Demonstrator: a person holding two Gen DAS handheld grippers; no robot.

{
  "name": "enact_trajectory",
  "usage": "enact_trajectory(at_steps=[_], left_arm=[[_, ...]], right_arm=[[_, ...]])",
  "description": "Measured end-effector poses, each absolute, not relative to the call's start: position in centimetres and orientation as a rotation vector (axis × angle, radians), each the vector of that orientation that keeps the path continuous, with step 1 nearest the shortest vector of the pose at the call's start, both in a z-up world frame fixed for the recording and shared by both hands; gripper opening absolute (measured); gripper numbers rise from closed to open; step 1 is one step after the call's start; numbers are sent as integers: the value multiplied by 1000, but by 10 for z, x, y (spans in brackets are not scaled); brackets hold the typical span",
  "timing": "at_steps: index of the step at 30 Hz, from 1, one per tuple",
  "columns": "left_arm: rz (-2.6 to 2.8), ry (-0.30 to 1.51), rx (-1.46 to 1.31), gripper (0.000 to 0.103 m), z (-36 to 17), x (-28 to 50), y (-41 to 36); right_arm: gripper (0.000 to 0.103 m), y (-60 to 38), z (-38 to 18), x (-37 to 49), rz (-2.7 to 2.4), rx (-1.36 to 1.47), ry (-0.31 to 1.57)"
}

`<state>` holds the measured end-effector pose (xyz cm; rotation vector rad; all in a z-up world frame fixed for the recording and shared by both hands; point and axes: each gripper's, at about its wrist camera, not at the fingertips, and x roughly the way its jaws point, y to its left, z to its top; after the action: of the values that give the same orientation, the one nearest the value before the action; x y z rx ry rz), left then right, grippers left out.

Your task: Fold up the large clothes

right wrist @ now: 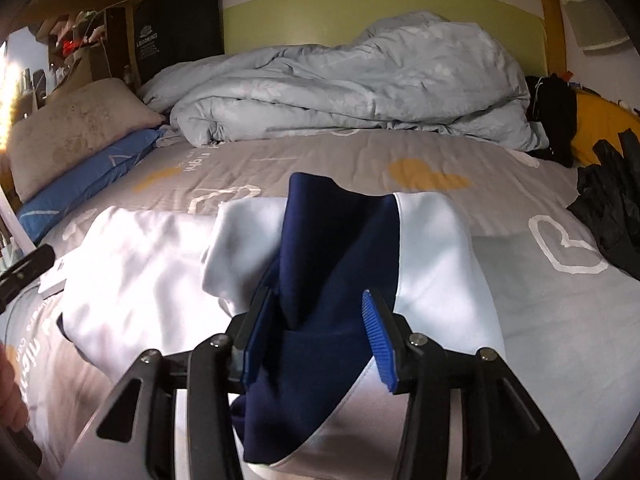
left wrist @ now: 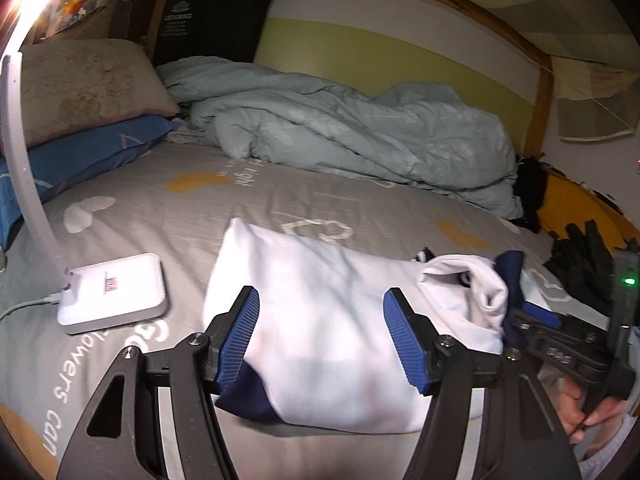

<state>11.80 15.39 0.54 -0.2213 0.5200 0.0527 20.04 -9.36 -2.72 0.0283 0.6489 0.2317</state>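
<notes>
L gripper: my left gripper (left wrist: 320, 340) tilts down over the bed, jaws spread wide w/ gaps both sides; blue ribbed pads (left wrist: 404, 344) not pressing anything.
L contents: the white sweatshirt w/ navy trim, folded soft fabric (left wrist: 316, 304), lies under and between the fingers, resting on the sheet, not gripped.
R gripper: my right gripper (right wrist: 316, 344) points down too, jaws partly open. Seen from the left wrist view it sits at the garment's right end (left wrist: 536, 320), a hand (left wrist: 588, 412) on its handle.
R contents: navy section of the sweatshirt (right wrist: 328, 248) bunched up between the fingers. Left pad (right wrist: 256, 344) sits against the cloth; right pad (right wrist: 378, 344) stands clear, so no clamp.
Garment spot: near edge of the grey printed bedsheet (left wrist: 240, 200), mid-bed, white body to the left, navy and rolled white part to the right.
Beside it: white flat lamp base w/ curved neck (left wrist: 116, 292) just left of the sweatshirt.
Far side: pale blue-grey rumpled duvet (right wrist: 352, 92) by the wall; beige pillow (left wrist: 88, 88) atop a blue pillow (left wrist: 80, 152) at left.
Right edge: black crumpled cloth (right wrist: 612, 208) near the bed's side, apart from the sweatshirt.
</notes>
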Motion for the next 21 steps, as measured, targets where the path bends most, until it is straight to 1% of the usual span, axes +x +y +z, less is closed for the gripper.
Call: enact_trajectory(at_steps=[1,2,3,7,9,10,12,14,21], left_arm=[[69,530,-229,70,4,119,157],[89,546,-237,72,3,120,161],[105,562,-251,75,1,121,165],[121,616,-311,84,-8,124,180],[130,642,-326,86,-13,126,183],[135,659,-330,88,-16,127,184],[135,691,-341,90,-24,131,187],[118,724,-354,90,-34,135,191],[87,820,-416,90,-65,150,200]], right_arm=[[44,-99,-25,198,239,53,649],[48,-105,-22,194,246,76,647],[53,-110,-19,190,250,87,640],[67,-118,-5,172,244,55,591],[82,-124,-1,159,225,34,559],[86,-127,1,153,211,32,539],[103,-138,6,139,166,47,478],[103,-149,9,130,141,64,446],[103,-174,5,122,139,87,481]])
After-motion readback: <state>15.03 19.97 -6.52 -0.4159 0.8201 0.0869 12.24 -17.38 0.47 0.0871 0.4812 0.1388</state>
